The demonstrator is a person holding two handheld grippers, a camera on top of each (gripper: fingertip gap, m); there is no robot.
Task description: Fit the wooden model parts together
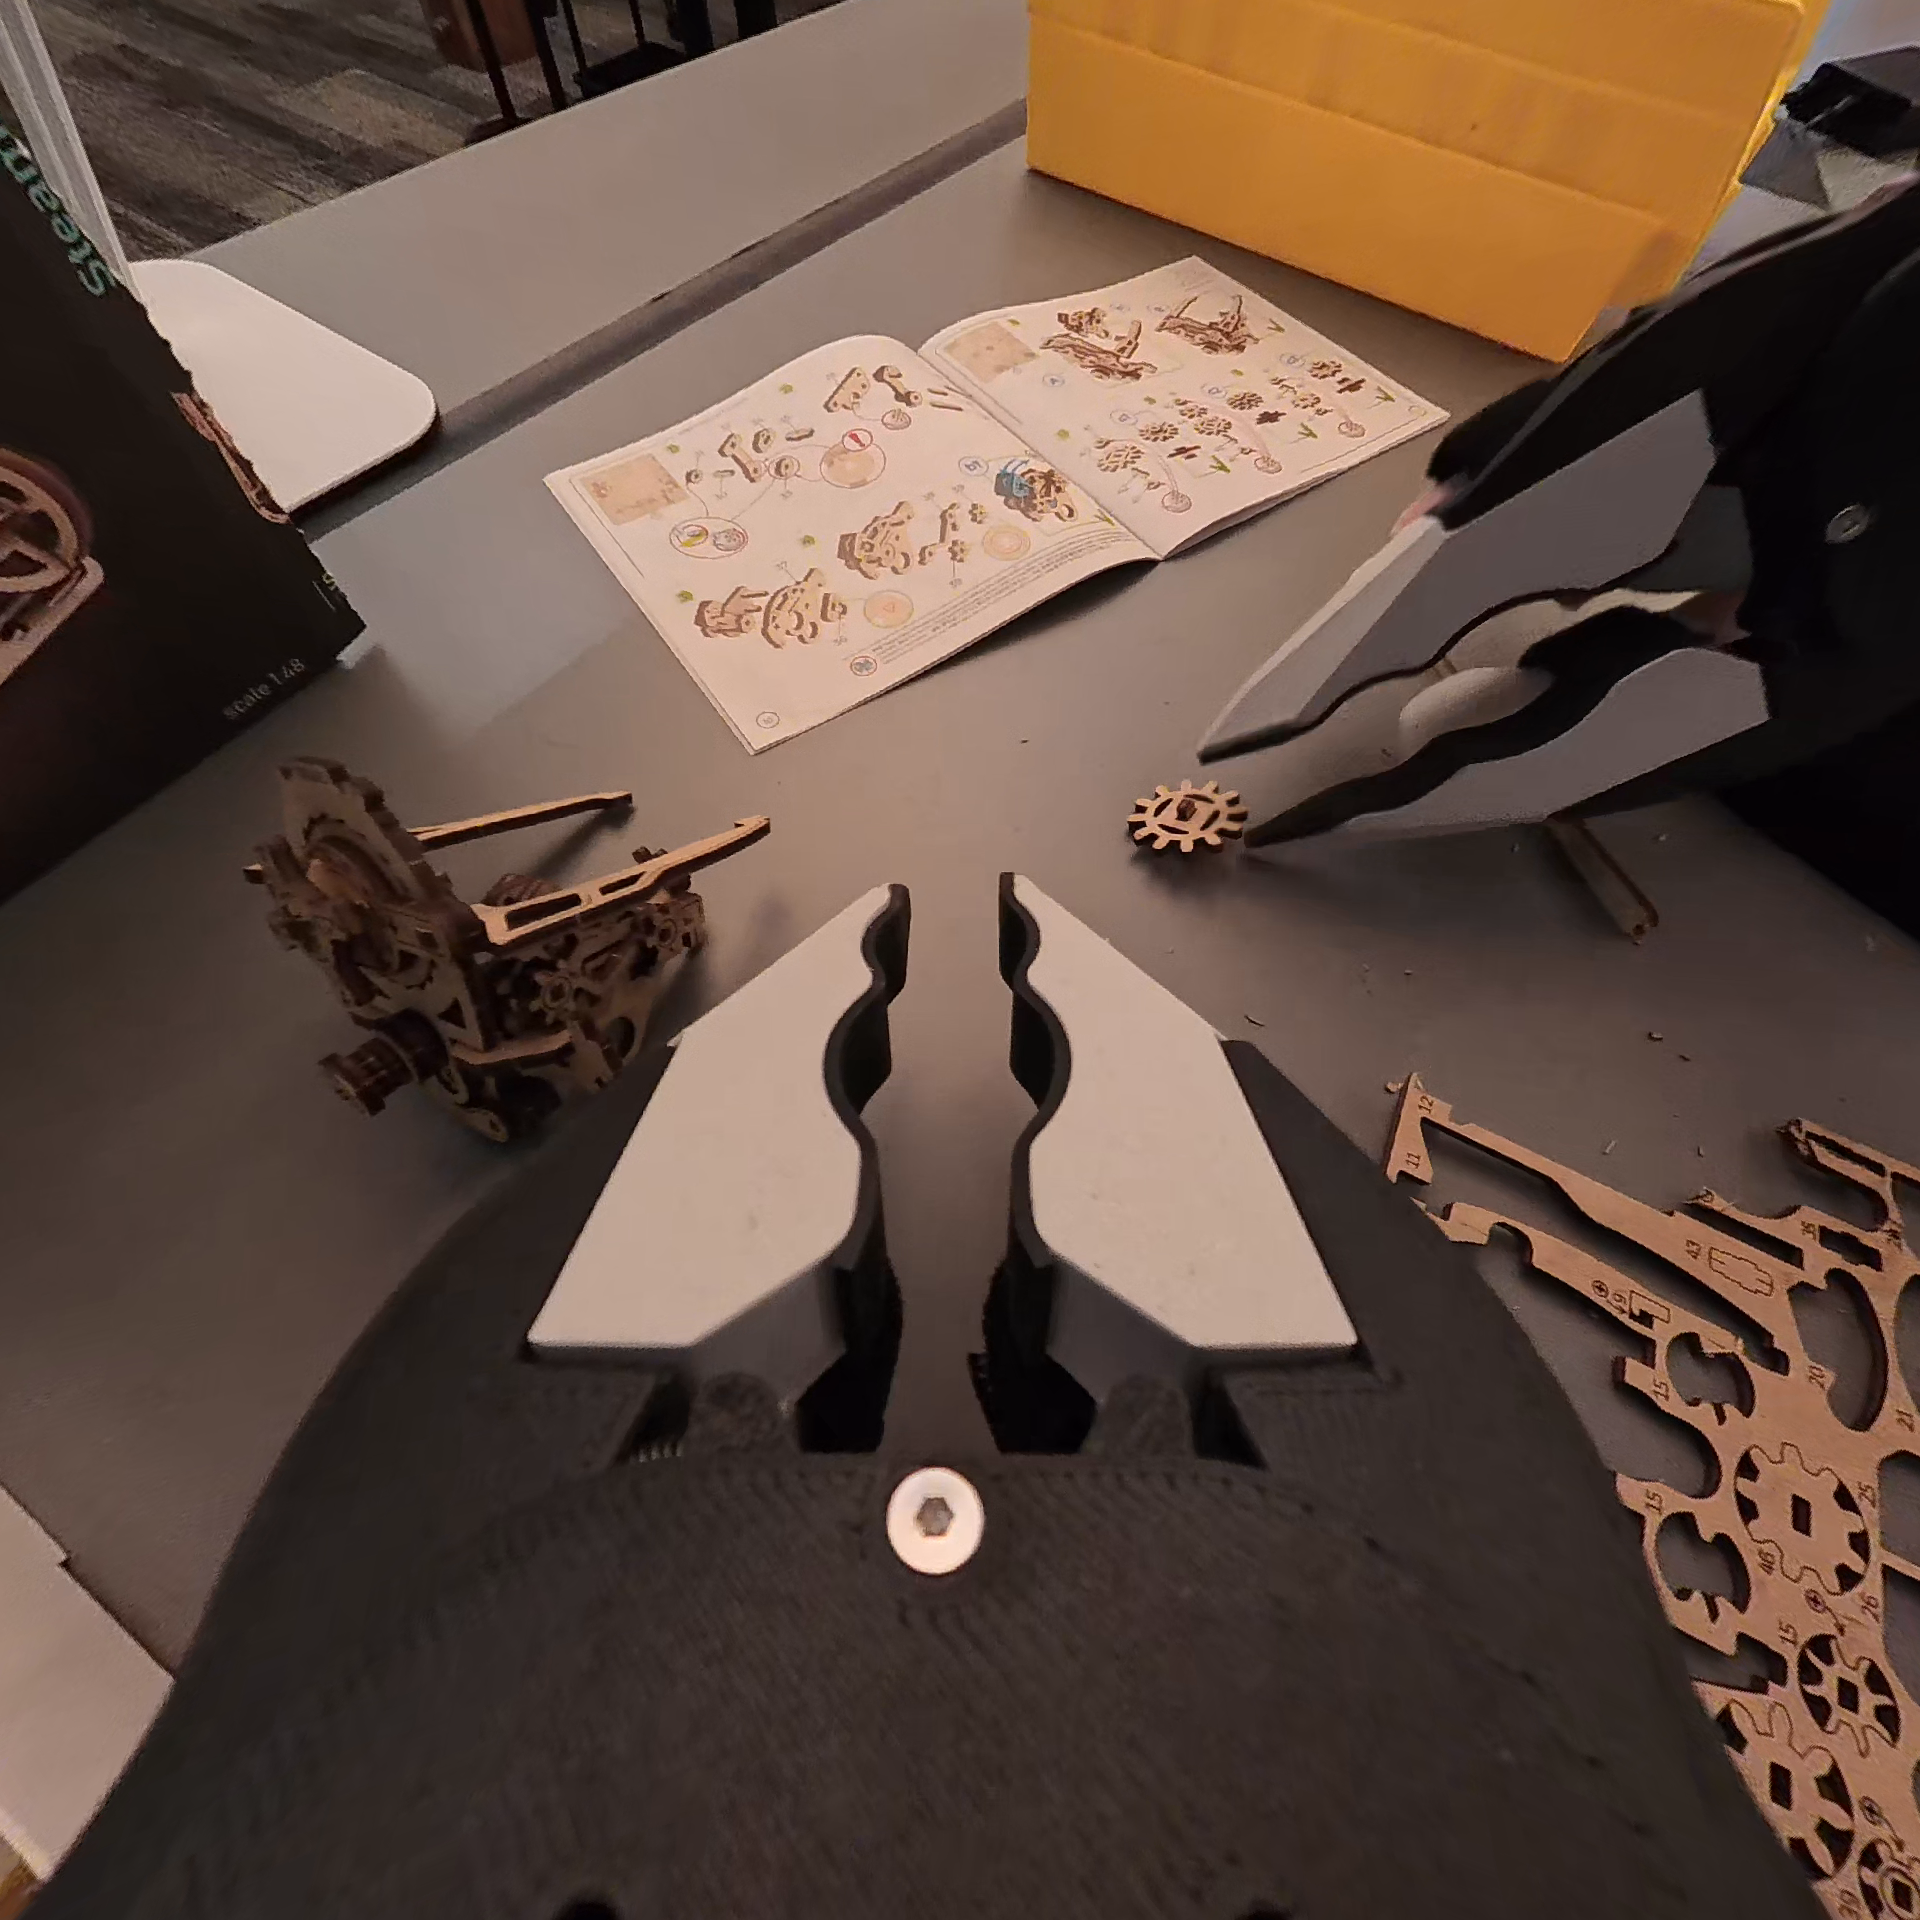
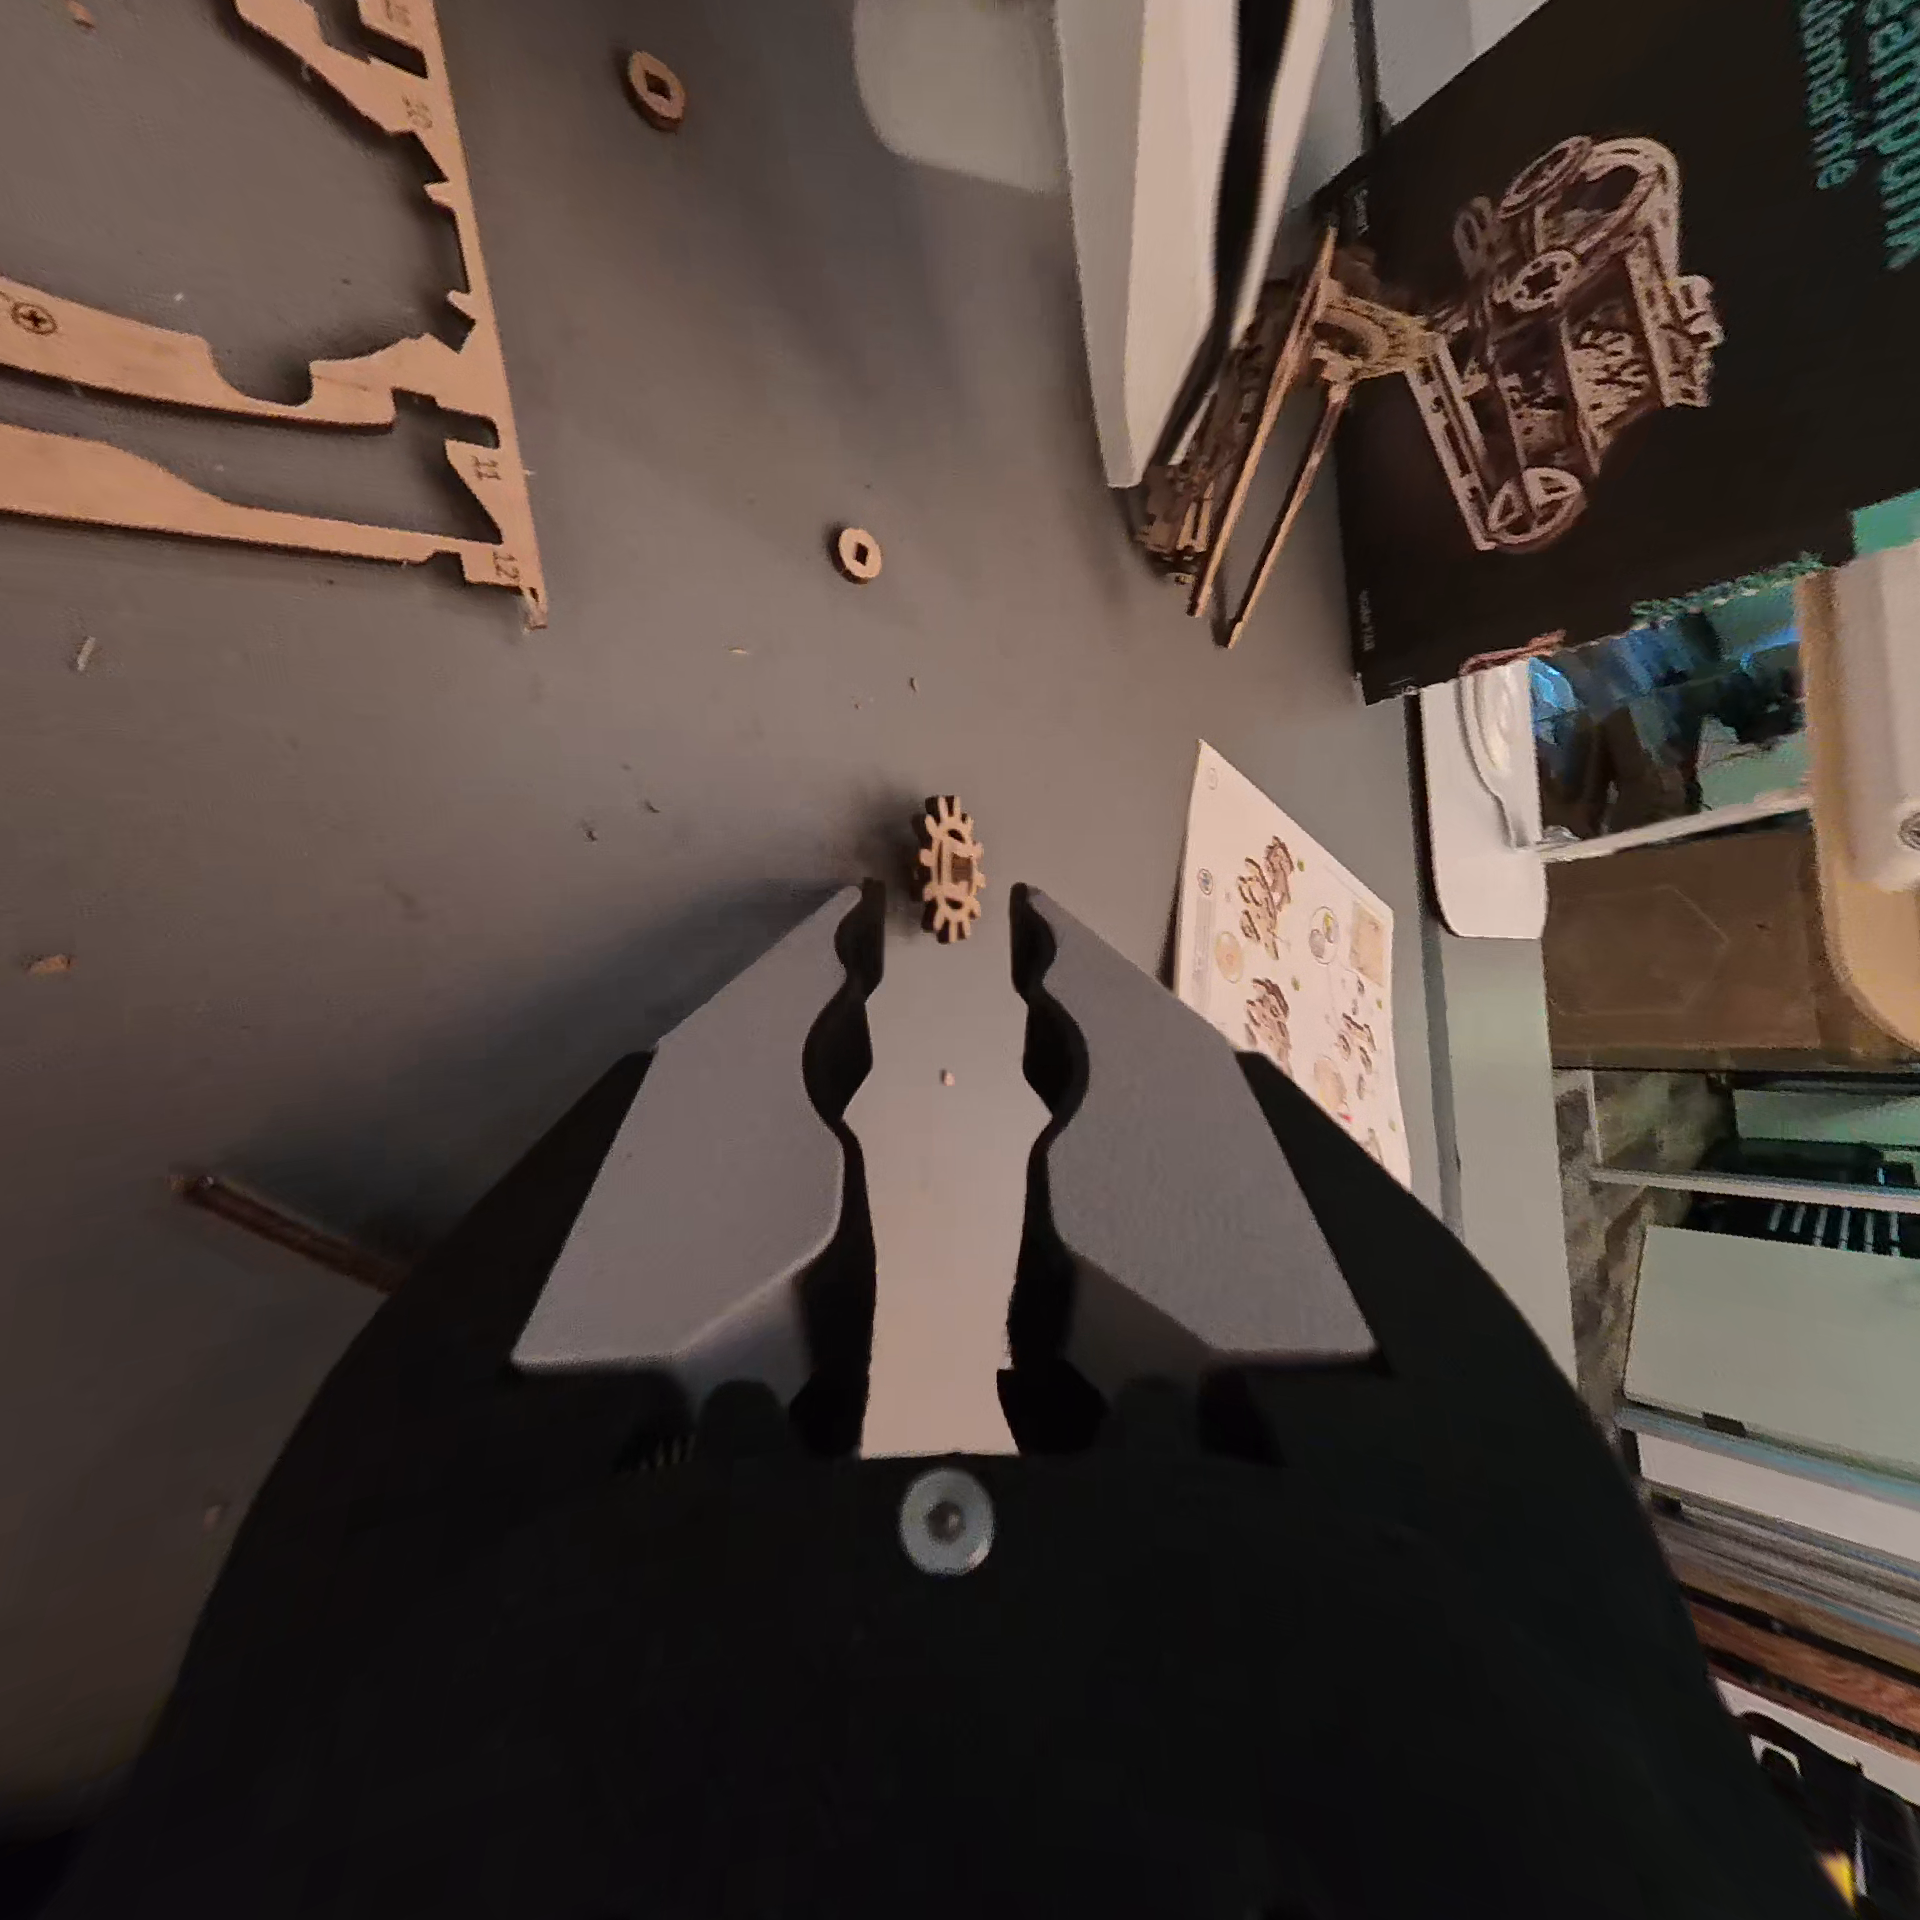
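Observation:
A small wooden gear (image 1: 1187,817) lies flat on the grey table (image 1: 935,790). In the right wrist view the gear (image 2: 948,869) sits just beyond my right gripper (image 2: 945,896), which is open and empty, tips at the table. The right gripper (image 1: 1226,795) also shows in the left wrist view, touching or nearly touching the gear. A partly built wooden model (image 1: 457,951) stands at the left. My left gripper (image 1: 953,896) is open and empty, hovering between the model and the gear. A thin wooden rod (image 2: 291,1231) lies beside the right gripper.
An open instruction booklet (image 1: 977,488) lies ahead. A punched wooden parts sheet (image 1: 1766,1455) lies at the right. A dark kit box (image 1: 135,582) stands at the left and a yellow box (image 1: 1392,156) at the back. Two small wooden washers (image 2: 858,553) lie on the table.

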